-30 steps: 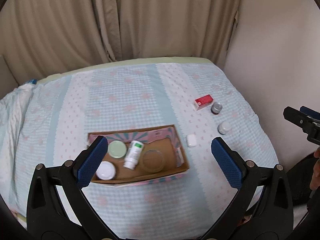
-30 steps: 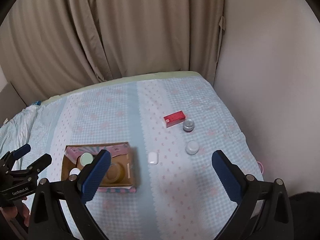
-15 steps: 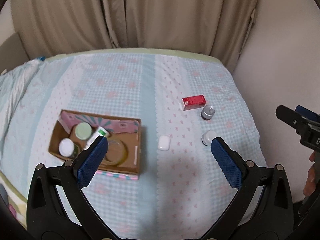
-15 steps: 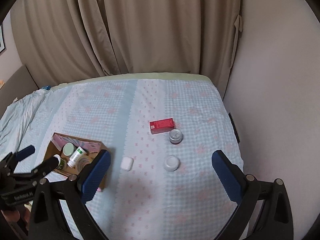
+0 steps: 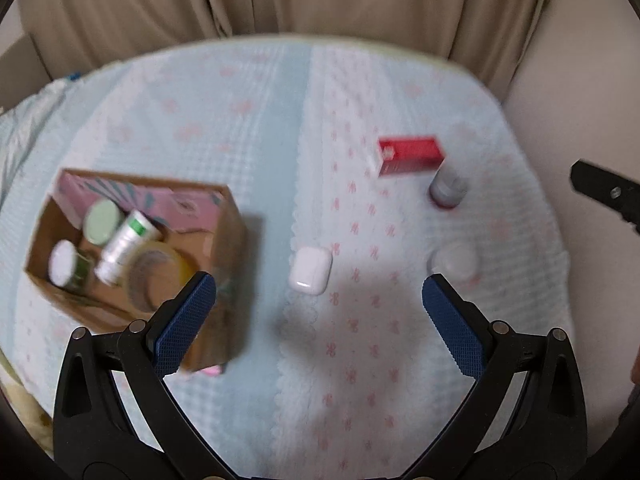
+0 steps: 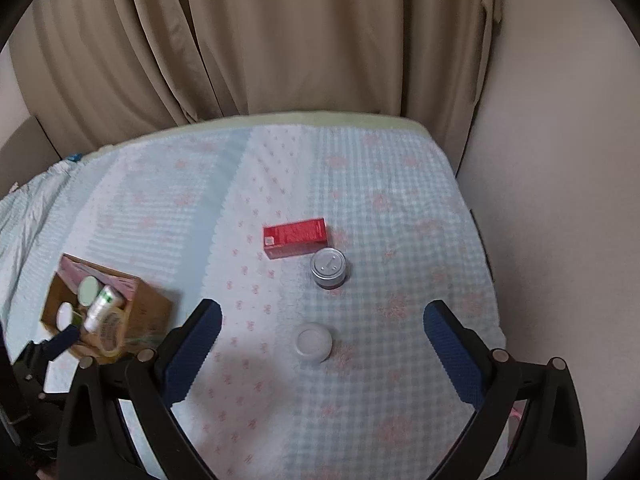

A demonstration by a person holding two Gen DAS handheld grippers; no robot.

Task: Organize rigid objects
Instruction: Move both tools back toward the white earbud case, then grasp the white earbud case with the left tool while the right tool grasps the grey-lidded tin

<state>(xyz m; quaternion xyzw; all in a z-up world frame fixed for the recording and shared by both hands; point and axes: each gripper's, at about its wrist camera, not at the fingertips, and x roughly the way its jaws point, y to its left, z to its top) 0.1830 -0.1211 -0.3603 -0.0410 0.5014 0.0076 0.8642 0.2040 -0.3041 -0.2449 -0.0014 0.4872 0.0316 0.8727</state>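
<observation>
- Broadly, we are looking down on a bed [image 6: 360, 184] spread with a pale blue and pink patterned cover, beige curtains [image 6: 280, 40] hanging behind it.
- We are holding the left gripper [image 5: 318, 300] with jaws spread wide, gripping nothing, above the white case [image 5: 310, 270].
- We are holding the right gripper [image 6: 322, 326] equally wide and empty, above the white-lidded jar [image 6: 313, 342].
- We are seeing the cardboard box [image 5: 224, 240] lying left, containing jars, a bottle and a tape roll.
- We are seeing the red box [image 6: 294, 237] touching the grey-lidded jar [image 6: 328, 268].
</observation>
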